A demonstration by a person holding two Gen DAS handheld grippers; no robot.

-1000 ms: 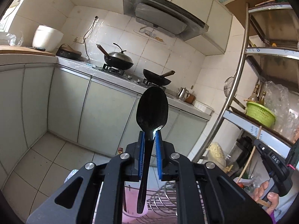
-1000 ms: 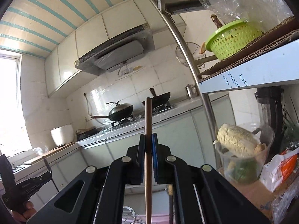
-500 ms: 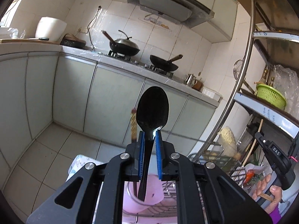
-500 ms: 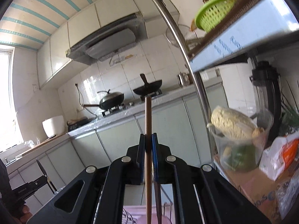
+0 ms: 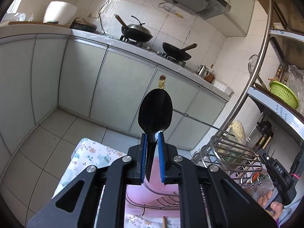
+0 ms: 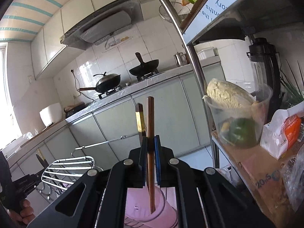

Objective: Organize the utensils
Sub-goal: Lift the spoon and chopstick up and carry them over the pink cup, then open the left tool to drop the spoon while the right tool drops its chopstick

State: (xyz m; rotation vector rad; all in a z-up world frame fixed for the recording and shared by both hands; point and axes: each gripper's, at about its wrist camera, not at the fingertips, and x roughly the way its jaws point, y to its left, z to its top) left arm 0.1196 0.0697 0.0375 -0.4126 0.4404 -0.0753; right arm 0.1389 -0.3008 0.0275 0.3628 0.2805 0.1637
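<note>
Left gripper [image 5: 152,156]: pointed slightly downward, pads clamped on the spoon [image 5: 154,112], bowl upright, handle hanging toward the pink cup [image 5: 152,191].
Right gripper [image 6: 150,157]: tilted slightly downward, clamped on an upright chopstick [image 6: 151,142], lower end inside the cup [image 6: 144,205].

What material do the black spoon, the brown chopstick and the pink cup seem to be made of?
Black spoon: probably plastic, a glossy, even black bowl with soft highlights.
Brown chopstick: likely wood, matte, warm brown with faint lengthwise grain.
Pink cup: probably plastic, a smooth, slightly translucent pale pink wall; the look leaves it open.
</note>
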